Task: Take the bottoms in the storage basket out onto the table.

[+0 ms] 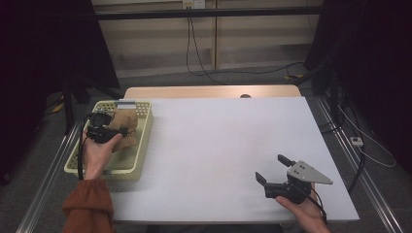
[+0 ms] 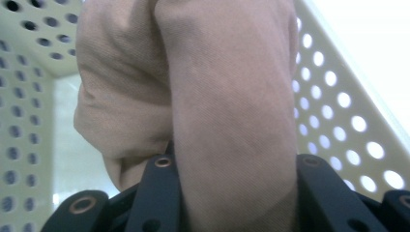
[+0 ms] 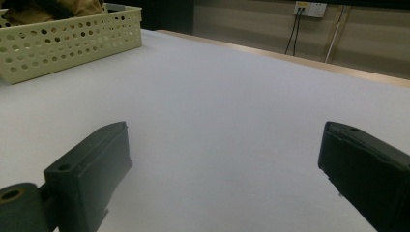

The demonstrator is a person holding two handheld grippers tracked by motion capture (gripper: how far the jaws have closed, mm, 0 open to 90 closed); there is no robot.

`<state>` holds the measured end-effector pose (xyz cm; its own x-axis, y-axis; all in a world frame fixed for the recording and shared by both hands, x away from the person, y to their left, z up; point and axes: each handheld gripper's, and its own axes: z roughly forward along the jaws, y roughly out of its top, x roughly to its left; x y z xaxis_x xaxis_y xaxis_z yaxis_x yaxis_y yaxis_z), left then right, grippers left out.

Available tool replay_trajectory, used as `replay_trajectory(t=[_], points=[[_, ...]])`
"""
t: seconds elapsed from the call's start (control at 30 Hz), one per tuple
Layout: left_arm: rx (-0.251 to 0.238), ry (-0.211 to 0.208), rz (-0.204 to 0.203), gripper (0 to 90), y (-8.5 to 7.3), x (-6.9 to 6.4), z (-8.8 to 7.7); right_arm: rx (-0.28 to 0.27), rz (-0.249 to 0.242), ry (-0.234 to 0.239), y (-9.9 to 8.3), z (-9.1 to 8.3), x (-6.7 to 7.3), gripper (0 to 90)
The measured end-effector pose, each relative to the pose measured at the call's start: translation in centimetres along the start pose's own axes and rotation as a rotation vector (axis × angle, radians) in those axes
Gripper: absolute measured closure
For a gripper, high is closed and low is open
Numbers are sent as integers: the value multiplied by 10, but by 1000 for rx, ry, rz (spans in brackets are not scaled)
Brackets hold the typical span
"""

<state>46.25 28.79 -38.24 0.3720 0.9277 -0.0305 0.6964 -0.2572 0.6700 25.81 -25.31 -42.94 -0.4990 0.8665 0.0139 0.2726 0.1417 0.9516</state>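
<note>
The left gripper (image 1: 127, 130) is over the pale yellow basket (image 1: 142, 145) at the left edge of the table (image 1: 218, 145), its jaws pinching a fold of tan cloth (image 1: 124, 121). In the left gripper view the cloth (image 2: 208, 106) stands bunched between the two black jaws, pressed on both sides, with the basket's perforated wall (image 2: 338, 111) just behind it. The rest of the cloth lies inside the basket — crumpled, toward its far end.

The right gripper (image 1: 273, 167) rests in the person's hand near the table's front right corner, well apart from the basket. Its jaws are spread wide with nothing between them — the right gripper view shows bare white tabletop (image 3: 227, 106) in the gap, and the basket (image 3: 63, 48) far off at the upper left.
</note>
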Motion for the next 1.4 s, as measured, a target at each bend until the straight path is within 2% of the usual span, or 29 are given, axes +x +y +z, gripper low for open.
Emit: replay_trajectory(t=[0.3,0.47,0.57,0.67,0.73,0.97,1.1,1.4], points=[[-105,-14,-38,677,-1,4,-9,-1,0,1,0,0,0,42],[-198,-33,-31,675,-1,4,-16,-2,1,1,0,0,0,42],[-232,-18,-29,675,-1,2,-20,-3,0,1,0,0,1,43],[-284,-8,-2,673,-2,1,-24,-1,2,2,0,1,1,43],[-327,-9,6,673,-2,0,-27,-1,2,2,0,1,1,43],[-424,14,26,673,-3,-3,-36,-10,0,0,1,0,0,47],[-487,-3,22,662,-4,-4,-42,-11,-1,1,1,-1,0,47],[-593,-24,24,661,-4,-9,-54,-10,-1,2,1,-1,0,46]])
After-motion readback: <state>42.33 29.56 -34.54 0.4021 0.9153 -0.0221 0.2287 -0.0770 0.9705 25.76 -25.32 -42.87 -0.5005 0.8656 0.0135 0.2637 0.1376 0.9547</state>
